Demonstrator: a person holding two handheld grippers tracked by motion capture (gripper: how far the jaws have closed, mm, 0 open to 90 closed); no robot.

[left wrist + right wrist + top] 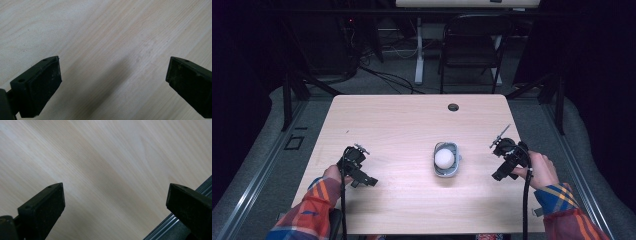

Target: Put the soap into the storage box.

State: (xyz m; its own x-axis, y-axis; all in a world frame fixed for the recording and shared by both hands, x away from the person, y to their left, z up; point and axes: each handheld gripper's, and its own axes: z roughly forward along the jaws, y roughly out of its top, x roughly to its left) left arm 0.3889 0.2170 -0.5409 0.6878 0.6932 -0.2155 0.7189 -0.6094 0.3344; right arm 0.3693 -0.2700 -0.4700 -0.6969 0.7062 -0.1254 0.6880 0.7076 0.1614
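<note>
From where I stood, the pale wood-grain surface (412, 120) carried one thing only: a small grey, round-cornered plastic holder (447, 160) with a white ball-shaped object (444, 158) sitting in it. It lay a little right of the middle of the surface, toward the person's side, roughly between the two hands, which I took to be deliberate, since either hand could reach it about equally.

The left claw (360, 176) rested low over the surface at about nine o'clock from the holder, well apart from it, held by a hand coming out of a plaid sleeve (314, 200). In the left gripper view its two black jaws stood wide apart with nothing between them, only bare wood (105, 50) beneath. The right claw (502, 172) sat at about three o'clock from the holder, nearer to it than the left but not touching. Its jaws were spread just as wide and empty, and past the bare wood (100, 165) the right gripper view caught the grey metal rail (172, 225) beyond the surface's edge, so that claw seemed turned outward, away from the holder.

I judged this a ready stance: both claws open, parked to either side so the holder and ball stayed unobstructed, with no grasp yet begun. The black cable hole (453, 107) lay off at twelve o'clock, out of the way.
</note>
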